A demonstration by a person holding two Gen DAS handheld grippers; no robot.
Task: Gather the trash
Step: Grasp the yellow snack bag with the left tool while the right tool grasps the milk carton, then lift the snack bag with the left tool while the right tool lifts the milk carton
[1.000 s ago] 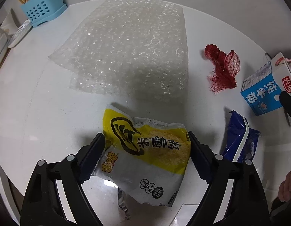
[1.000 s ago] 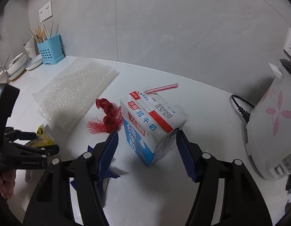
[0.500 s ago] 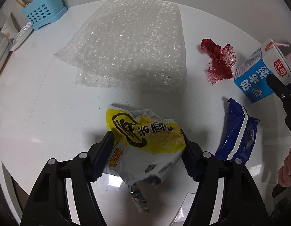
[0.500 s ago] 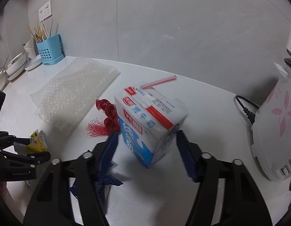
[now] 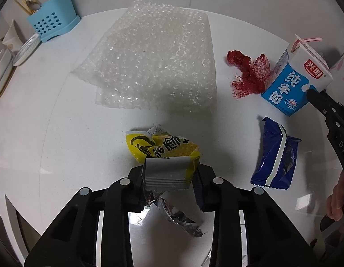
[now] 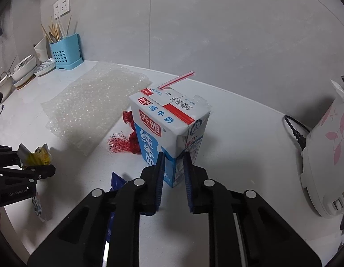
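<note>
My left gripper (image 5: 169, 171) points down at the white counter, and its jaws are closing on a crumpled yellow snack wrapper (image 5: 165, 149) that is squeezed between the pads. A silver scrap of that wrapper hangs below the fingers. My right gripper (image 6: 174, 158) is closing too, and pinches the near bottom corner of a blue and white milk carton (image 6: 167, 120) with a pink straw (image 6: 176, 80). A red net bag (image 5: 250, 73) lies just left of the carton. A blue wrapper (image 5: 274, 155) lies between the two grippers. A bubble wrap sheet (image 5: 154, 60) is spread out farther back.
A blue utensil holder (image 5: 51, 24) and stacked bowls (image 6: 25, 69) stand at the back left by the wall. A white rice cooker (image 6: 328, 144) with a black cord (image 6: 294, 129) sits on the right. The counter's edge runs close on the near left.
Both pairs of jaws have closed in. The flat yellow wrapper is now crumpled between the left pads. The carton has turned, and its corner now sits between the right pads.
</note>
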